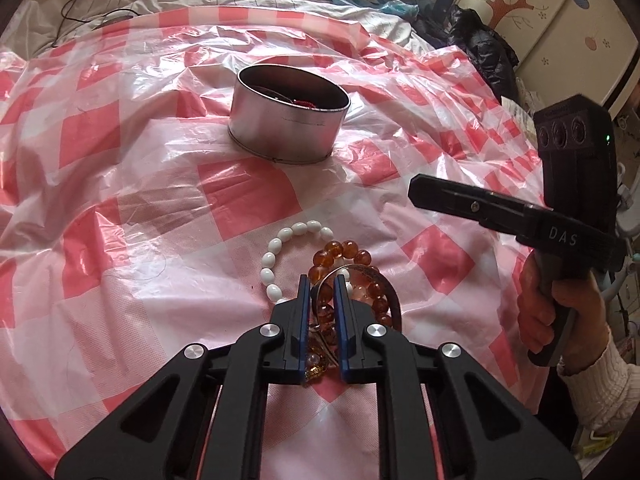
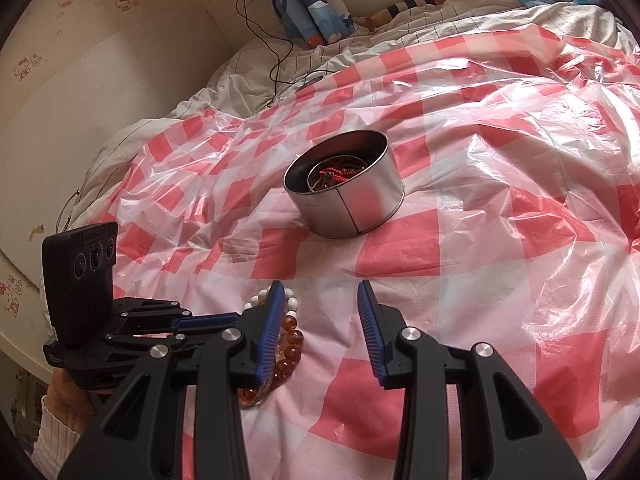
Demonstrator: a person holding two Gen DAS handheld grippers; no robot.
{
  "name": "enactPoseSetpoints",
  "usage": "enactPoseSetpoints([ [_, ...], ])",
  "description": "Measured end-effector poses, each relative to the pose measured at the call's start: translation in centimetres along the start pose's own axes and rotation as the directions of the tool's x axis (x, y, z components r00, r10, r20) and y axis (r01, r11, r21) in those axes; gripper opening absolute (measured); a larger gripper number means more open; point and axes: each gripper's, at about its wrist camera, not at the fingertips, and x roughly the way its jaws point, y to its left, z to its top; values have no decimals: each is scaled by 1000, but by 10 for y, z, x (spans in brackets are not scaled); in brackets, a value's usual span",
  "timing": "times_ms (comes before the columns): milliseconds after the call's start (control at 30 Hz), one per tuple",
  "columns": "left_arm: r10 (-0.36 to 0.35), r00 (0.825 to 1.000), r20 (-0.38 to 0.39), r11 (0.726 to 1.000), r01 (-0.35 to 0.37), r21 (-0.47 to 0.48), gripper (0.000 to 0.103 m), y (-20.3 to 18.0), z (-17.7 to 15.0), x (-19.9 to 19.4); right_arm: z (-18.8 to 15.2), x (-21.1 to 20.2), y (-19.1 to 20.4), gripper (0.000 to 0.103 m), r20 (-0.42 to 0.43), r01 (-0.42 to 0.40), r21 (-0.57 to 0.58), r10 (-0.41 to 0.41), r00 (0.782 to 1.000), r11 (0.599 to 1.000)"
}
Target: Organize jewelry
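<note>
Jewelry pile under the left gripper, tin beyond it on the checked sheet.

Left wrist view: the left gripper (image 1: pixel 321 280) stands narrow, its blue pads closed onto the amber bead bracelet (image 1: pixel 348 254) where it overlaps a thin metal bangle (image 1: pixel 352 270); the white bead bracelet (image 1: pixel 280 254) lies touching the pile on its far left side. Only this view shows the contact and the bangle. Right wrist view: the right gripper (image 2: pixel 322 302) stands partly open with nothing between its pads, over bare sheet (image 2: pixel 480 280) just beside the pile. Only this view looks into the round metal tin (image 2: pixel 348 184), showing red and multicoloured strings inside; the left wrist view gives mostly its outer wall.
</note>
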Motion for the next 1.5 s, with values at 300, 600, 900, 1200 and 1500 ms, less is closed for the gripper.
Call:
enactPoseSetpoints([
  [300, 64, 998, -22, 997, -65, -46, 11, 14, -1, -1, -4, 10, 10, 38, -41, 17, -50, -19, 999, 999],
  [600, -47, 996, 80, 986, 59, -157, 10, 32, 2, -23, -10, 17, 20, 38, -73, 26, -116, -35, 997, 993],
  [900, 99, 995, 8, 978, -96, -183, 11, 42, 0, -10, -22, 46, 47, 38, -125, 41, -247, -74, 989, 968],
  [1200, 102, 992, 77, 970, -82, -228, 10, 51, 2, -23, -31, 56, 62, 18, -149, 25, -333, -79, 986, 943],
  [1500, 74, 997, 20, 970, -67, -235, 8, 52, 2, -8, -32, 50, 69, 12, -109, 54, -366, -100, 989, 929],
])
